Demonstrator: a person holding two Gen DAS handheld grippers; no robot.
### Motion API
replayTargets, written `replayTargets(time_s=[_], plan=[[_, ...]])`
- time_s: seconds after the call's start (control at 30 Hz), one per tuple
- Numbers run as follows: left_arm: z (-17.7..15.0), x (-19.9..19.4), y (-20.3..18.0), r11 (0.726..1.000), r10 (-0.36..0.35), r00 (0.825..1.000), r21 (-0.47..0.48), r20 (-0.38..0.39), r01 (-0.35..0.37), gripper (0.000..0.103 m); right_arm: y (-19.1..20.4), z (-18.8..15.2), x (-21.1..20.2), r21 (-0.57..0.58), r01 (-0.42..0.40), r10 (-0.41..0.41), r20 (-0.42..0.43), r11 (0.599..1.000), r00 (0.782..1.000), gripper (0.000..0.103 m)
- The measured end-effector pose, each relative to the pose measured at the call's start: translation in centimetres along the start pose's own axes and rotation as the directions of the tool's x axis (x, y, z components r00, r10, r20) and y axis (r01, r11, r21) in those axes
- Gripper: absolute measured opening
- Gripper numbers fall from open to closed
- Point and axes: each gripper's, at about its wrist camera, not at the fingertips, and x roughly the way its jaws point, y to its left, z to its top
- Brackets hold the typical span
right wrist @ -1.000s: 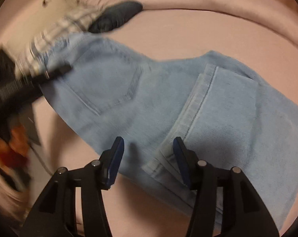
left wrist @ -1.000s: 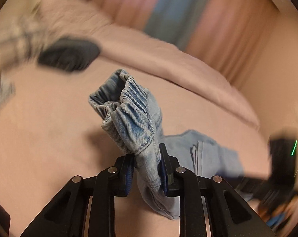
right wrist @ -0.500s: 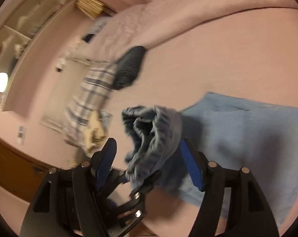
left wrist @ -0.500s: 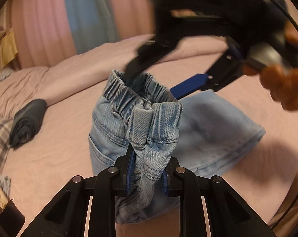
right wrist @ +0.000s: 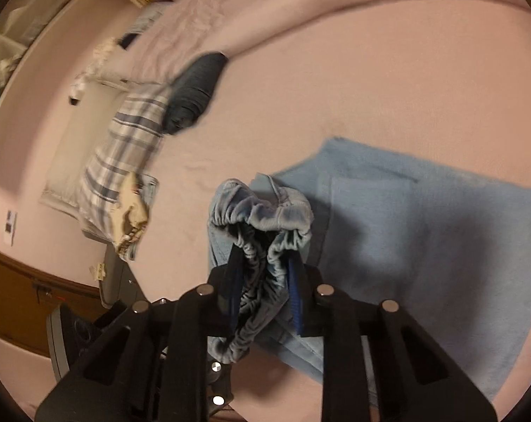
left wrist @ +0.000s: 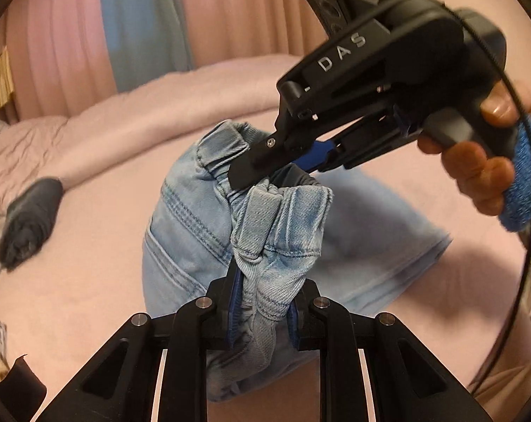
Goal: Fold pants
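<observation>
Light blue denim pants (left wrist: 188,232) lie partly on the pink bed (left wrist: 72,299), with their elastic waistband (right wrist: 262,211) lifted and bunched. My left gripper (left wrist: 262,281) is shut on a fold of the waistband. My right gripper (left wrist: 265,172) comes in from the upper right, held by a hand (left wrist: 476,165), and bites the far part of the same waistband. In the right wrist view the right gripper (right wrist: 265,263) has its jaws closing, with gathered elastic pressed between the blue pads. The pant legs (right wrist: 423,246) spread flat to the right.
A dark rolled garment (left wrist: 30,218) (right wrist: 195,95) lies at the left of the bed. A plaid cloth (right wrist: 125,147) hangs over the bed's edge beside it. Pink and blue curtains (left wrist: 142,24) stand behind a rolled pink duvet (left wrist: 160,105).
The right gripper left the flat pant legs, swung over to the raised waistband and closed around it. The left gripper rolled and carried the waistband upright.
</observation>
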Motion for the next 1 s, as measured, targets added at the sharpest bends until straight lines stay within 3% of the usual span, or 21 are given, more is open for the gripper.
replayTargets(time_s=[0.13, 0.3, 0.53, 0.73, 1.0], plan=[[2.1, -0.9, -0.9, 0.999, -0.039, 0.998, 0.0, 0.047, 0.039, 0.021, 0.4, 0.8, -3.1, -0.021, -0.039, 0.04, 0.057, 0.999, 0.998, 0.021], [3.3, -0.1, -3.9, 0.995, -0.093, 0.994, 0.05, 0.053, 0.09, 0.021, -0.8, 0.2, -6.7, -0.009, -0.031, 0.032, 0.118, 0.999, 0.993, 0.021], [3.9, 4.2, -6.8, 0.982, -0.164, 0.986, 0.093, -0.031, 0.166, 0.021, -6.3, -2.2, -9.2, 0.113, 0.008, -0.025, 0.149, 0.994, 0.988, 0.022], [4.4, 8.3, -6.1, 0.976, -0.205, 0.971, 0.044, -0.119, 0.212, 0.021, -10.5, -3.4, -8.8, 0.202, 0.032, -0.057, 0.118, 0.979, 0.991, 0.022], [5.3, 9.7, -6.0, 0.974, -0.218, 0.966, 0.035, -0.138, 0.225, 0.021, -11.6, -3.7, -9.3, 0.235, 0.022, -0.055, 0.134, 0.972, 0.989, 0.018]])
